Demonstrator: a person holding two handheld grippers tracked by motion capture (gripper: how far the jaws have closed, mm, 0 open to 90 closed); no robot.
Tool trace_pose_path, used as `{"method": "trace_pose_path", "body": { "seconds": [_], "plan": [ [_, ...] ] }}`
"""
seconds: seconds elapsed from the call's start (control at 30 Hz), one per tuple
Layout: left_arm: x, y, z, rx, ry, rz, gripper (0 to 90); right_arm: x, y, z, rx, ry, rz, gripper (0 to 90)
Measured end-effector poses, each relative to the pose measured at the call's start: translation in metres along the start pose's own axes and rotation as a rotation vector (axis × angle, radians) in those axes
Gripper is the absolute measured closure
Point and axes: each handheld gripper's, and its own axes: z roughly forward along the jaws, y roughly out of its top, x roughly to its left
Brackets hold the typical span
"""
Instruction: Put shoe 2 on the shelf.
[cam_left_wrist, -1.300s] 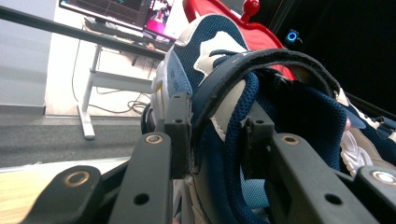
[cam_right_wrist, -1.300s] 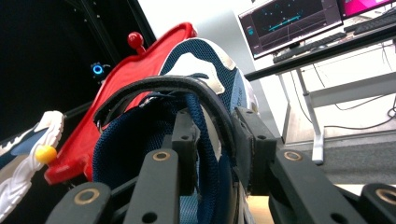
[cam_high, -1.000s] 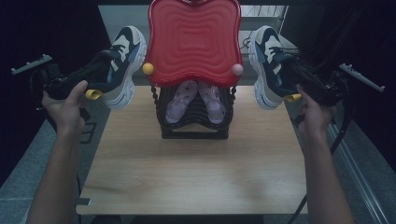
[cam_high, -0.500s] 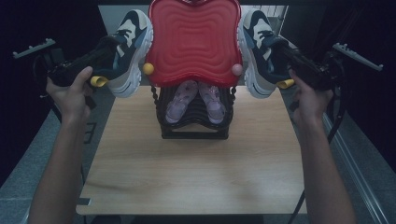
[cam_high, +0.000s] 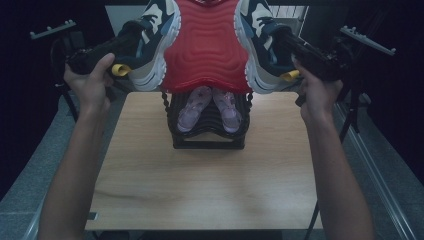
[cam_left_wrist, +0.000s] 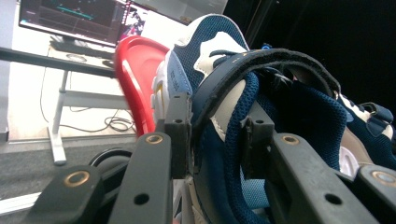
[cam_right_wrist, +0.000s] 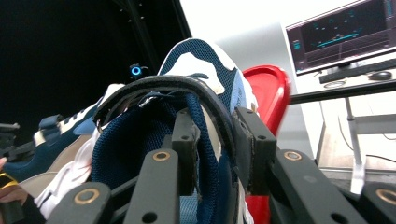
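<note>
I hold a pair of navy and white sneakers in the air, one on each side of a red wavy panel (cam_high: 207, 45). My left gripper (cam_high: 134, 36) is shut on the left sneaker (cam_high: 155, 47), its jaws clamping the padded heel collar (cam_left_wrist: 219, 93). My right gripper (cam_high: 281, 37) is shut on the right sneaker (cam_high: 252, 35) the same way, one jaw inside the collar (cam_right_wrist: 205, 93) and one outside. Both sneakers hang beside the red panel's upper edges, soles turned toward it. Whether they touch it I cannot tell.
Below the red panel, a black shoe rack (cam_high: 207, 137) on the wooden table (cam_high: 200, 185) holds a pair of pink shoes (cam_high: 192, 107). A monitor (cam_left_wrist: 70, 16) on a desk stands beyond the table. Dark curtains flank both sides.
Both hands have risen and carried the sneakers up from the panel's lower corners to its upper sides. The grips on the heel collars look unchanged.
</note>
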Motion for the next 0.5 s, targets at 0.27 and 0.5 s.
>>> {"method": "trace_pose_path", "body": {
  "seconds": [0.27, 0.5],
  "plan": [
    [-0.017, 0.005, 0.020, 0.021, -0.023, 0.020, 69.6, 0.016, 0.001, 0.025, 0.002, 0.025, 0.002, 71.2],
    [-0.019, 0.007, 0.033, 0.018, -0.003, 0.019, 69.6, 0.023, 0.001, 0.046, 0.019, 0.032, 0.018, 71.2]
  ]
}}
